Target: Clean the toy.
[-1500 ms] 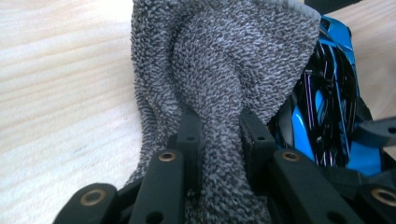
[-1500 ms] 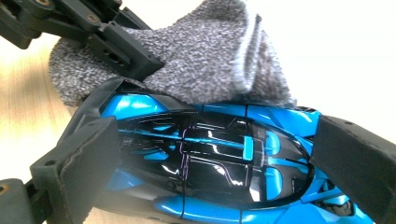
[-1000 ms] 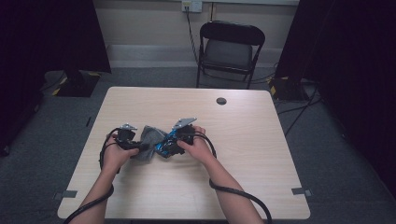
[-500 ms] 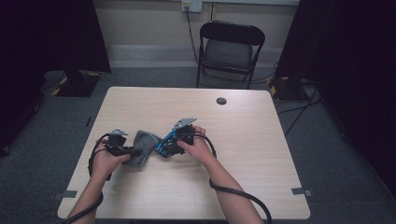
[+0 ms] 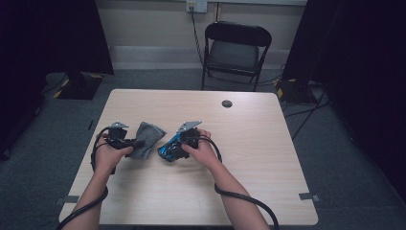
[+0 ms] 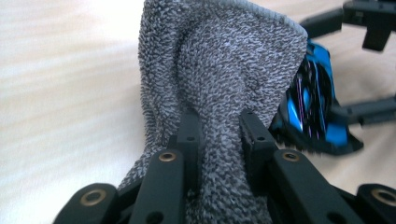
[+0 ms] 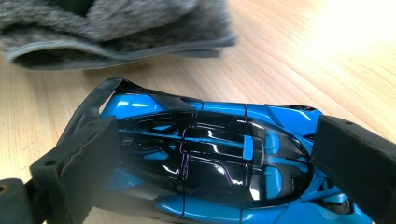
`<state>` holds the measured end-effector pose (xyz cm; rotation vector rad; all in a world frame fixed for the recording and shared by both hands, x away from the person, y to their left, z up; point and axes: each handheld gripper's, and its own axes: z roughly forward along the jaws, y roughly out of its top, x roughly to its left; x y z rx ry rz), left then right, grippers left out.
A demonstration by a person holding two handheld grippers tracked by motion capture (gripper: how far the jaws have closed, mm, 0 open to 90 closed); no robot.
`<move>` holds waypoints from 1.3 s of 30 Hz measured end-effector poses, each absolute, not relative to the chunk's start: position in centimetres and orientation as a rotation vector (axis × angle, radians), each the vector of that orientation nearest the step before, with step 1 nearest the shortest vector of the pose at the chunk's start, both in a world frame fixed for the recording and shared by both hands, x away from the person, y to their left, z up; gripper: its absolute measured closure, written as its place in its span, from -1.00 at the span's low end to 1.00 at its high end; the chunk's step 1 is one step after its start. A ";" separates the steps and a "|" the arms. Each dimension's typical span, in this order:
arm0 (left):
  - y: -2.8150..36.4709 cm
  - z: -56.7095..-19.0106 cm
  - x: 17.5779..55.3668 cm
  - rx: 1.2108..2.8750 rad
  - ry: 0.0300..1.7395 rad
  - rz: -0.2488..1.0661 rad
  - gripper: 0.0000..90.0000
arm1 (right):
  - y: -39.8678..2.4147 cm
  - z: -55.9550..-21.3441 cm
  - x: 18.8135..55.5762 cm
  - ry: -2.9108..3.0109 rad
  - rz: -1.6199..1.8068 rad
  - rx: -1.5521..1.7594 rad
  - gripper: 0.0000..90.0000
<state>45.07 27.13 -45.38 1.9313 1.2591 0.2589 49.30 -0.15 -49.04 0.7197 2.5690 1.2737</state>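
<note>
Two grippers work side by side on the counter [image 5: 249, 143]. Our left gripper [image 5: 136, 142] has its fingers [image 6: 189, 135] clamped on a bunched grey cloth [image 5: 147, 138], which lies at nine o'clock of the toy car. Our right gripper [image 5: 168, 151] holds the blue and black toy car [image 5: 167, 149], fingers [image 7: 88, 154] pressed on both its ends. Cloth and car sit just beside each other.

blue toy car [image 7: 210, 158] clamped between jaws | grey cloth [image 7: 116, 28] behind
</note>
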 end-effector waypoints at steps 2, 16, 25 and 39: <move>26.6 -45.3 45.8 1.927 1.259 0.269 0.63 | -0.2 -49.1 49.3 2.567 1.277 0.720 -0.98; 22.3 -46.3 50.3 1.965 1.253 0.315 0.62 | -0.2 -49.1 49.3 2.569 1.277 0.716 -0.98; 19.3 -47.7 51.7 2.032 1.253 0.316 0.59 | -0.1 -49.0 49.3 2.571 1.274 0.718 -0.98; 18.2 -47.8 51.7 2.068 1.238 0.314 0.61 | -0.2 -49.1 49.3 2.569 1.278 0.718 -0.98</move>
